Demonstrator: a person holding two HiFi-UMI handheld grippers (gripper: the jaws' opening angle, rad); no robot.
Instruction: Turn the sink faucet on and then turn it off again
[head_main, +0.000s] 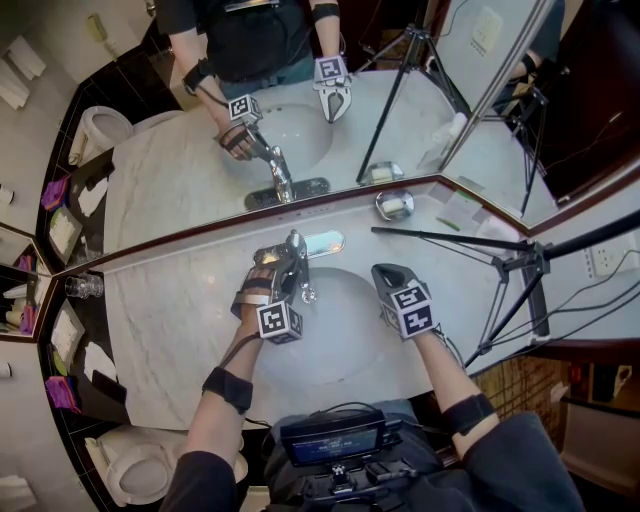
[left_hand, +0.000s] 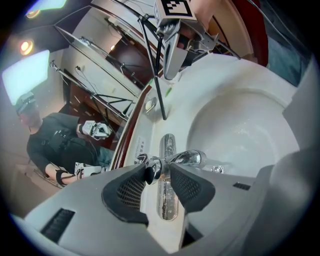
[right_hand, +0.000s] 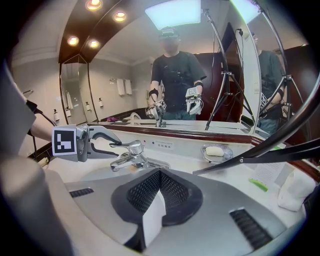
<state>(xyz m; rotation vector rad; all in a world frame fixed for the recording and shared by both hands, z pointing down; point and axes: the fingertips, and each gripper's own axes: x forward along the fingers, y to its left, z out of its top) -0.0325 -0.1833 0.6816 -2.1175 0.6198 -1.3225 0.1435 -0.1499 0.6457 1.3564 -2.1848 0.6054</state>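
Soap dish (head_main: 394, 205) beside mirror (head_main: 190, 175), tripod (head_main: 527, 262) right, toilet (head_main: 130, 472) lower left.

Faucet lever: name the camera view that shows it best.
Right gripper view: the faucet lever shows whole, side-on, between the jaws of the left tool. Left gripper view shows only its tip; head view, a top-down glimpse.

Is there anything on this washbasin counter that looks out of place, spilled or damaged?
Only one thing: a black tripod leg reaches over the marble counter and ends near the soap dish, which is unusual for a bathroom. Nothing looks spilled, broken or askew.
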